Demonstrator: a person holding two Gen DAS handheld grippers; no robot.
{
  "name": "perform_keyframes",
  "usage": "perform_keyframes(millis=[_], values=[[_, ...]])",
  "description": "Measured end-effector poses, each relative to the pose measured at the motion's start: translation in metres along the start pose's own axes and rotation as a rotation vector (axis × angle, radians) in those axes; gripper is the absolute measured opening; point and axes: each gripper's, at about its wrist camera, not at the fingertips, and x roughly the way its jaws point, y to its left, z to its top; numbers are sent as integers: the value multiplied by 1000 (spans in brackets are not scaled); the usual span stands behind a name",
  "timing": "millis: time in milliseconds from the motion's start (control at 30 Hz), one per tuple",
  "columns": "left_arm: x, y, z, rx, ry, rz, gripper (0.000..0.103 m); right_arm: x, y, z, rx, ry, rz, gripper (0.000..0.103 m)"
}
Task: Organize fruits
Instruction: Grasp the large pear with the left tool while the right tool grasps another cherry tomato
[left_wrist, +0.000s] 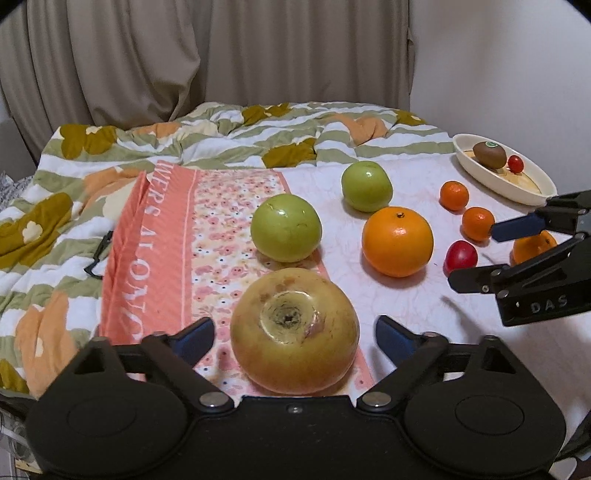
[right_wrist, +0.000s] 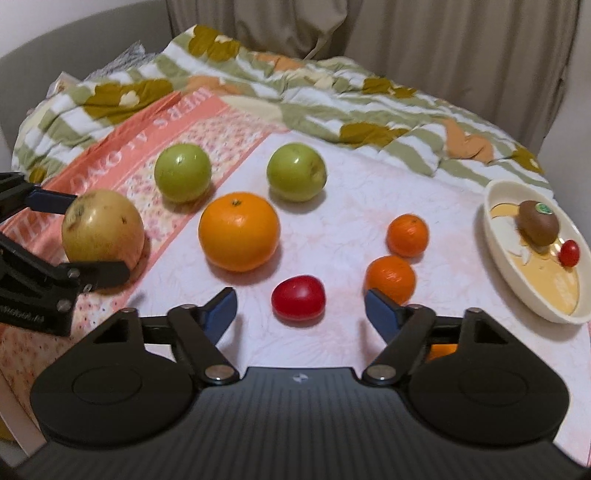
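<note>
From the left wrist view, the left gripper (left_wrist: 295, 334) is seen spread wide, its jaws either side of a yellowish apple (left_wrist: 294, 330) but not closed on it (a gap shows at each pad). Ahead of it lie two green apples (left_wrist: 285, 228) and, ahead to its right, a large orange (left_wrist: 397, 242). Only a kiwi (left_wrist: 489, 154) and a cherry tomato (left_wrist: 515, 163) are held in the white dish (left_wrist: 491, 181), far ahead to the right; most sorting is judged still undone. The quilt's edge (left_wrist: 55, 206) falls away to the left.

From the right wrist view, the right gripper (right_wrist: 300, 308) is likewise released, with a red tomato (right_wrist: 298, 298) just ahead between its fingertips, ungrasped. Two small mandarins (right_wrist: 390, 277) sit by its right finger, one close against the pad. Open cloth is left between these and the dish, whose rim nears the surface's edge.
</note>
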Motion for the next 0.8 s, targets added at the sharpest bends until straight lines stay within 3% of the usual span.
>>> perform_keyframes(millis=[67, 133, 500, 767, 800], values=[[3, 1, 0, -9, 5, 2, 89, 5, 1, 0, -7, 15, 4, 84], [6, 3, 1, -20, 18, -3, 79, 7, 1, 1, -9, 25, 7, 82], [-1, 8, -6, -42, 13, -19, 79, 16, 3, 2, -19, 48, 15, 74], [-9, 7, -14, -58, 16, -2, 79, 18, 2, 4, -13, 42, 38, 63], [-10, 7, -14, -65, 18, 0, 79, 17, 3, 3, -14, 41, 39, 56]])
